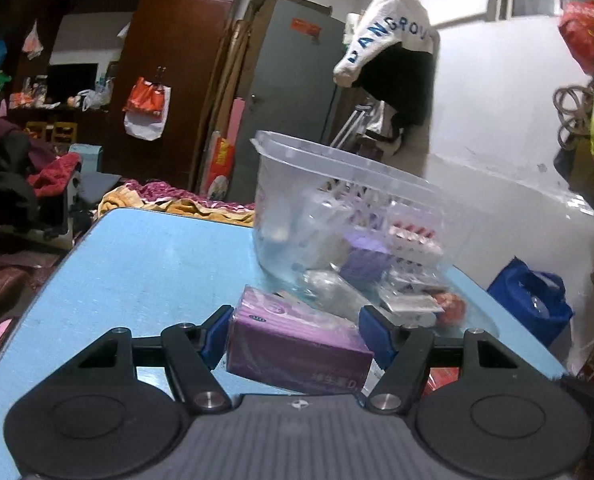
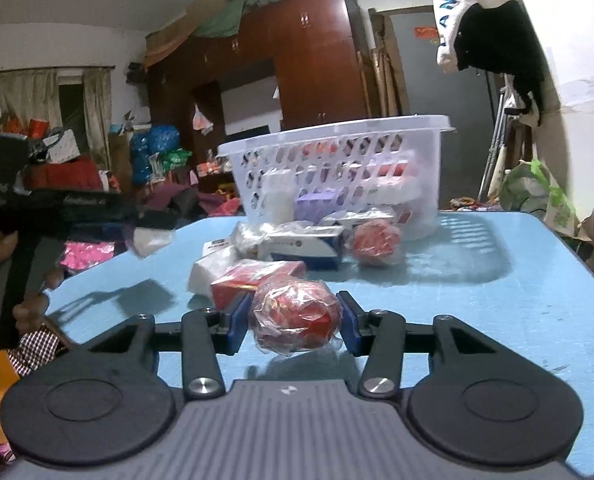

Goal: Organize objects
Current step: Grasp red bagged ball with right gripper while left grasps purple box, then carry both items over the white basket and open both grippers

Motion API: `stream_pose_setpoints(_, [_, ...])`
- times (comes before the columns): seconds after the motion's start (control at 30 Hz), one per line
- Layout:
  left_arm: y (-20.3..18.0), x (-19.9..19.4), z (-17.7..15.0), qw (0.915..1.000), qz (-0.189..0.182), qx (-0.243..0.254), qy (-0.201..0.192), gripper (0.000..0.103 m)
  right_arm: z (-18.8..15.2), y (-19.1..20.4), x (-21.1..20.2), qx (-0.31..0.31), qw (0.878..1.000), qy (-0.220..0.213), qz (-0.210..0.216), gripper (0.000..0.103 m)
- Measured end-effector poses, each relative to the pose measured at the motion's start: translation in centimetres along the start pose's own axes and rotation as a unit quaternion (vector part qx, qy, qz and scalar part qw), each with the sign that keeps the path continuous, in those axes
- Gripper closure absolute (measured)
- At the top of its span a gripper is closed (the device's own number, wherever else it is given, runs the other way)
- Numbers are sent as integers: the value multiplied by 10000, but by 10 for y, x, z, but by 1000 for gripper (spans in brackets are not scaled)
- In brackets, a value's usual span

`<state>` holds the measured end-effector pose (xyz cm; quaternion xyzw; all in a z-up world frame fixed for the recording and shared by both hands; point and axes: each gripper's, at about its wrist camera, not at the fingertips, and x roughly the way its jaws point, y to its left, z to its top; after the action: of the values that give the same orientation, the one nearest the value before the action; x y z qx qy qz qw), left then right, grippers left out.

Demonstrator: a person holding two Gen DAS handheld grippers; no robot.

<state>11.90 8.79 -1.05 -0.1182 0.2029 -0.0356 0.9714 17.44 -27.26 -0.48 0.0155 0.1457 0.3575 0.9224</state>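
My left gripper is shut on a purple box, held above the blue table in front of the white plastic basket. The basket holds several boxes and packets. My right gripper is shut on a red ball wrapped in clear plastic, just above the table. In the right wrist view the basket stands at the table's far side. In front of it lie a red box, a white-and-blue box, a second wrapped red ball and white packets.
The left gripper and the hand holding it show at the left of the right wrist view. A blue bag sits on the floor right of the table. A wardrobe, bedding and clothes fill the room behind.
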Motion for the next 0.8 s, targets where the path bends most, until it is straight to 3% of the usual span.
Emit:
stream_pose_setpoints(0.13, [-12,3,9,9996,-250,70,-70,32,14,-7,-3,-80,9997,-249,5,53])
stream_pose_setpoints(0.3, [-41,5,77,9958,-690,112,-594,32,89,-10,6,-511,9939,-979,7,53])
stream_pose_setpoints(0.47, [-69,47,151,9962,-421,241,-718,32,173,-17,53,-1096,9856,-1263,-255,53])
stream_pose_setpoints(0.63, [-70,100,168,9992,-64,8,-383,31,196,-26,109,-1310,9874,-765,-457,53])
stream_pose_setpoints(0.67, [-68,109,168,9994,-40,-54,-337,31,196,-26,117,-1388,9865,-716,-490,49])
stream_pose_setpoints(0.7, [-66,114,167,9995,31,-102,-290,28,194,-25,125,-1462,9856,-664,-530,24])
stream_pose_setpoints(0.73, [-62,119,166,9996,130,-162,-198,17,192,-23,130,-1501,9850,-582,-613,9])
stream_pose_setpoints(0.77, [-59,121,163,9995,169,-226,-151,13,188,-21,132,-1541,9837,-565,-731,0])
stream_pose_setpoints(0.8, [-55,119,159,9995,140,-239,-146,7,184,-21,126,-1582,9819,-674,-792,0])
